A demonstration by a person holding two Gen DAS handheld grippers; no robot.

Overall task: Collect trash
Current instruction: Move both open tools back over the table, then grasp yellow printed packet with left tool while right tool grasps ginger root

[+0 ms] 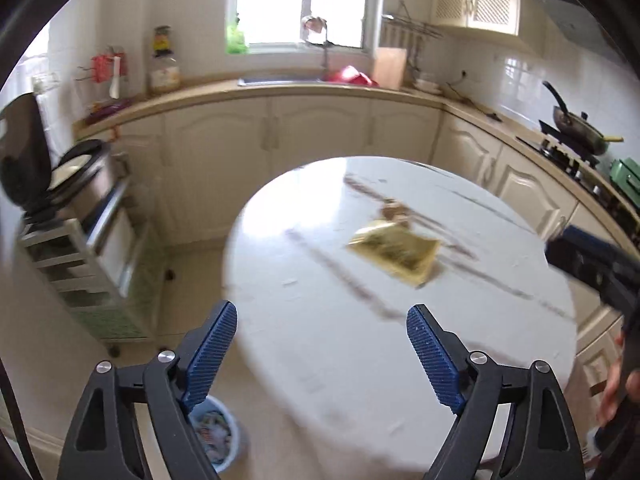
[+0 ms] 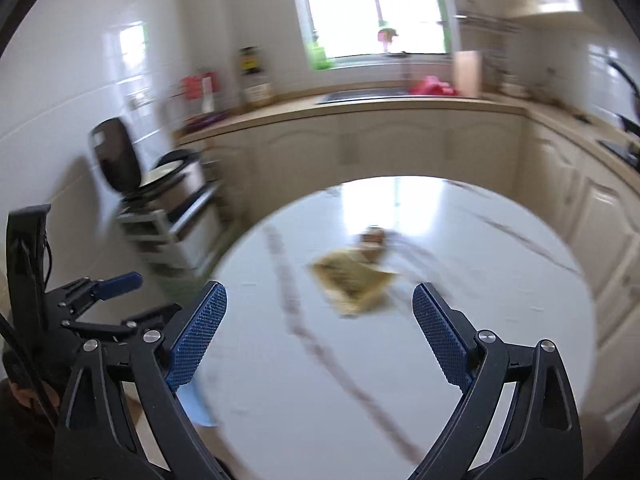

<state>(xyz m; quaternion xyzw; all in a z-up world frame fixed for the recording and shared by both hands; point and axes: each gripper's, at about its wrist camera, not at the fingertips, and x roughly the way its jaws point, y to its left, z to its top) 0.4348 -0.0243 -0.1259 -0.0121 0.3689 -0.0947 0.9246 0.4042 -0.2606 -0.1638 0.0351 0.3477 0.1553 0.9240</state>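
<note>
A crumpled gold wrapper (image 1: 394, 254) (image 2: 354, 282) lies on the round white marble table (image 1: 360, 360) (image 2: 480, 300). A small brown scrap (image 1: 394, 212) (image 2: 372, 240) sits just beyond it. My left gripper (image 1: 322, 312) hovers over the table's near left edge, open, with nothing between its blue pads. My right gripper (image 2: 320, 290) is also open and empty above the table, short of the wrapper. A pale blue bin (image 1: 218, 436) (image 2: 196, 404) holding trash stands on the floor by the table's near left side. Both views are motion-blurred.
Cream cabinets and a counter (image 1: 280, 92) with a sink wrap the back and right. A stove with a pan (image 1: 580, 132) is at the right. A rack with a cooker (image 1: 80, 208) stands at the left. A person's hand (image 1: 616, 392) shows at the right edge.
</note>
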